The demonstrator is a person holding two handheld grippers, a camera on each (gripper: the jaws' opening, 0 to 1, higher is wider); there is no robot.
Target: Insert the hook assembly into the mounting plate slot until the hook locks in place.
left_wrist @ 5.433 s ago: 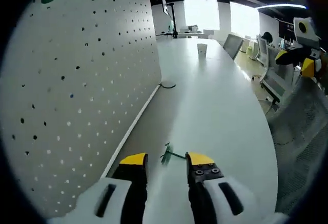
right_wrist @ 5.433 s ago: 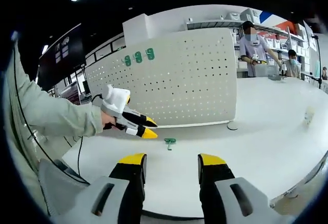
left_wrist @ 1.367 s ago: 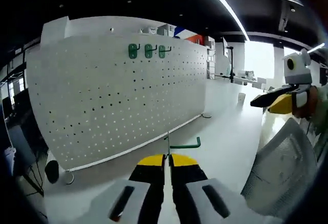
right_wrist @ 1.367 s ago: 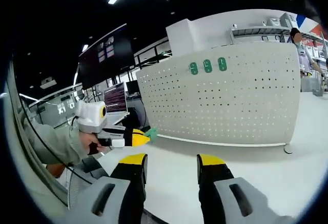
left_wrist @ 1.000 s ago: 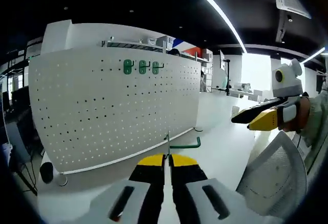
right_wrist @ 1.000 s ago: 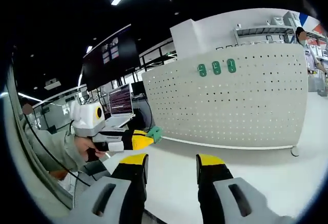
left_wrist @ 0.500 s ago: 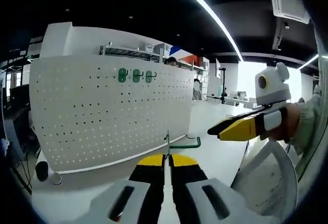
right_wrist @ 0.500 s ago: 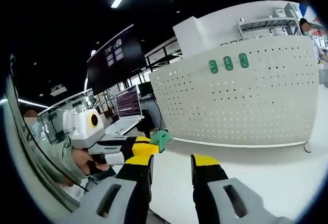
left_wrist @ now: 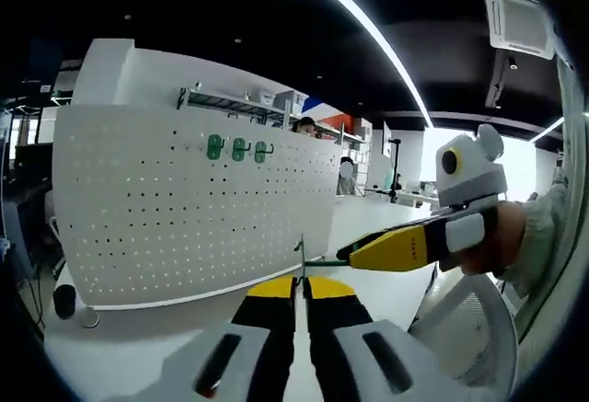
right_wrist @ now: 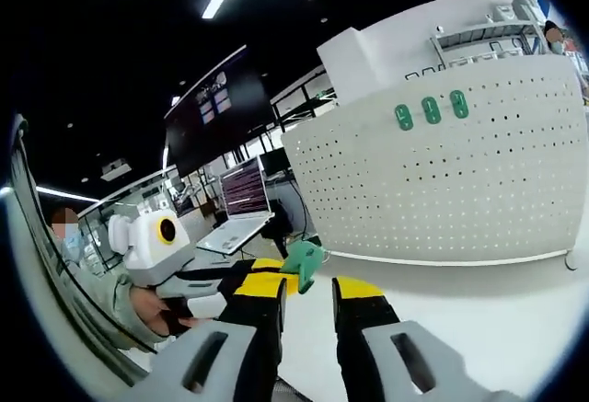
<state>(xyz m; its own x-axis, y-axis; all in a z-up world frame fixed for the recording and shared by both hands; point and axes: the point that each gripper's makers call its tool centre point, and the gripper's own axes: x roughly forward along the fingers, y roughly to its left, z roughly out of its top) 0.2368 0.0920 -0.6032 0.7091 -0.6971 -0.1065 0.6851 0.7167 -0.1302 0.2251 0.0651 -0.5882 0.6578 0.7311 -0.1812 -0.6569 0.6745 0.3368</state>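
A white pegboard point(left_wrist: 175, 218) stands upright on the table, with three green hooks point(left_wrist: 237, 150) mounted near its top; the same pegboard point(right_wrist: 460, 190) and hooks point(right_wrist: 431, 110) appear in the right gripper view. My left gripper point(left_wrist: 301, 284) is shut on a loose green hook point(left_wrist: 320, 260), held in the air well short of the board. The right gripper point(left_wrist: 350, 257) reaches in from the right, its yellow tips at the hook's arm. In the right gripper view the green hook point(right_wrist: 302, 259) sits just past my right gripper point(right_wrist: 308, 284), whose jaws stand narrowly open, with the left gripper point(right_wrist: 274, 268) holding it.
A mesh chair back point(left_wrist: 465, 328) lies low on the right. The white table point(right_wrist: 497, 328) stretches before the board. A laptop point(right_wrist: 241, 195) and a large dark screen point(right_wrist: 216, 103) stand at the left. A person's sleeve point(left_wrist: 543, 227) is at the right edge.
The right gripper has come in closer to the held hook, and its jaws have narrowed. The left gripper keeps its hold on the hook.
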